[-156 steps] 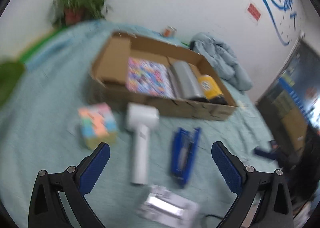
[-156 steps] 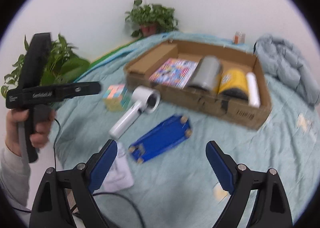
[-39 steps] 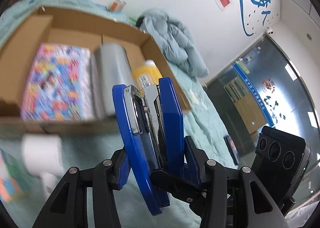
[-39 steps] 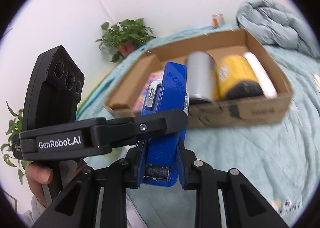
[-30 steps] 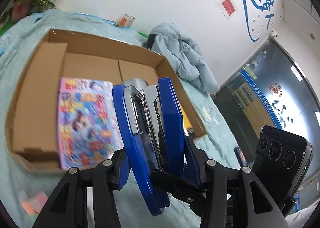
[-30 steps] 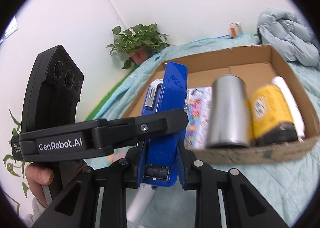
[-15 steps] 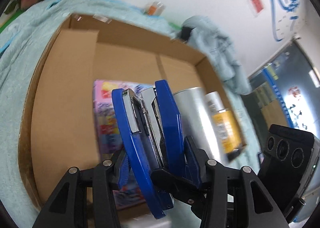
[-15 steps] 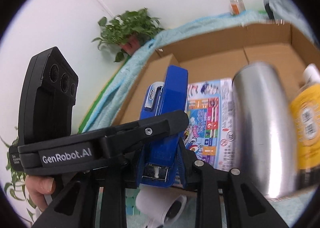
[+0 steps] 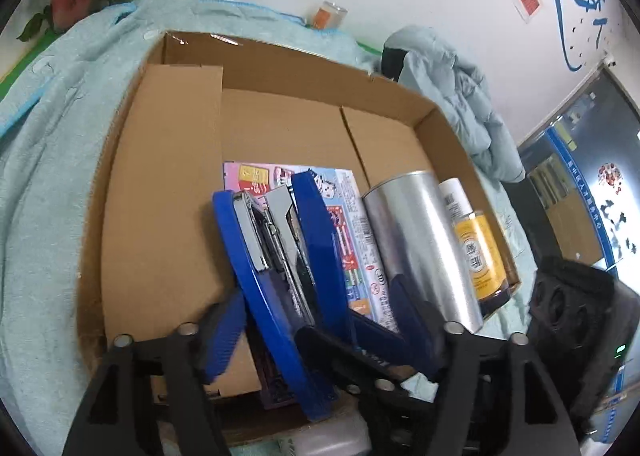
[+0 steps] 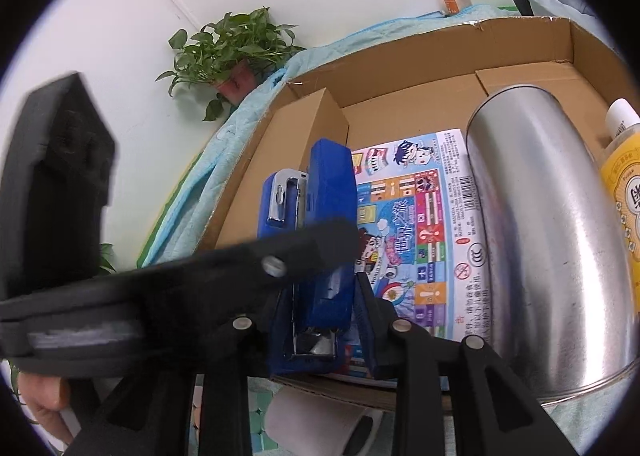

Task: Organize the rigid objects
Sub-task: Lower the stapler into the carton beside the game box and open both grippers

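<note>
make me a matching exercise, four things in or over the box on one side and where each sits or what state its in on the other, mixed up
Things
1. blue stapler
2. silver canister
3. yellow bottle
4. colourful game box

Places or states
A. lying flat on the cardboard box floor, left of the silver canister
B. lying nearest the right wall
C. clamped by the right gripper, over the box
D. lying on its side between the game box and the yellow bottle

Pairs: 1-C, 2-D, 3-B, 4-A

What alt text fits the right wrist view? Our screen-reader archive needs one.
The right hand-held gripper clamps a blue stapler over a cardboard box holding a colourful booklet, a silver cylinder and a yellow bottle.
</note>
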`<state>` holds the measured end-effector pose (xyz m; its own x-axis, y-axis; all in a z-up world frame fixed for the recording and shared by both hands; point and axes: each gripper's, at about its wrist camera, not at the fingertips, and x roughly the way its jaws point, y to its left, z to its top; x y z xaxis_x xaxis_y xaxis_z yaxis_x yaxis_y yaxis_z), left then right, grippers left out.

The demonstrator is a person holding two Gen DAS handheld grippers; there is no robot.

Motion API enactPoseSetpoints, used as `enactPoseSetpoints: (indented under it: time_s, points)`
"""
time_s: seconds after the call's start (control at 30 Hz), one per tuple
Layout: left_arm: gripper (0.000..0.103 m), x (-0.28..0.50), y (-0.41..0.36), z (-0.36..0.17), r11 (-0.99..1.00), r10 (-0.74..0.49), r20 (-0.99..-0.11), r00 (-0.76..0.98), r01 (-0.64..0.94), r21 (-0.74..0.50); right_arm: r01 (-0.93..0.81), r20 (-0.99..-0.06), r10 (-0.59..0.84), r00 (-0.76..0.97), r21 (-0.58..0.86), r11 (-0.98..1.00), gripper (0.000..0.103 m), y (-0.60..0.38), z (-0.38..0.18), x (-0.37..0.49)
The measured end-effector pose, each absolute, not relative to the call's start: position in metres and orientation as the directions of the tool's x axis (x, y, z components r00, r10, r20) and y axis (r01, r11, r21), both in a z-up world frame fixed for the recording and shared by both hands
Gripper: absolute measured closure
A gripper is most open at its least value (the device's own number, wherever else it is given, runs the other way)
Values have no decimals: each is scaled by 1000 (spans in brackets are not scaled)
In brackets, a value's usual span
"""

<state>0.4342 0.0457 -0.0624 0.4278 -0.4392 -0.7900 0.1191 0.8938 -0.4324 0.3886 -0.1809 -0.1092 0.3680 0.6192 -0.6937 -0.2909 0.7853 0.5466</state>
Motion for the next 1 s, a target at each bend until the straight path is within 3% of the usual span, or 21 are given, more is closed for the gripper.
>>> enactPoseSetpoints:
  time_s: [0.13, 0.5, 0.57, 0.6, 0.63, 0.9, 1.0]
  points:
    - [20, 427, 56, -46, 925, -360, -787, 502, 82, -370, -273, -697, 603, 388, 537, 798, 74, -177, -108, 386]
    - [20, 389, 107, -25, 905, -333, -690, 642, 13, -426, -210, -735, 438, 518, 388, 898, 74, -160, -102, 378]
    - [20, 380, 117, -22, 903, -316, -680, 662, -10, -429, -192, -770, 388, 506, 338, 921, 70, -152, -106, 375]
    - [20, 373, 122, -20, 902, -305, -673, 674, -22, -431, -199, -771, 379, 512, 323, 925, 62, -151, -107, 372]
    - [20, 369, 126, -20, 901, -298, -669, 681, -30, -432, -217, -763, 379, 523, 311, 925, 58, -150, -106, 367]
    - [20, 319, 136, -15, 925, -220, -626, 748, -43, -377, -312, -732, 483, 480, 372, 874, 56, -158, -105, 366]
    - [1, 298, 127, -11, 952, -151, -591, 792, -45, -304, -347, -726, 464, 508, 320, 882, 56, -161, -103, 367]
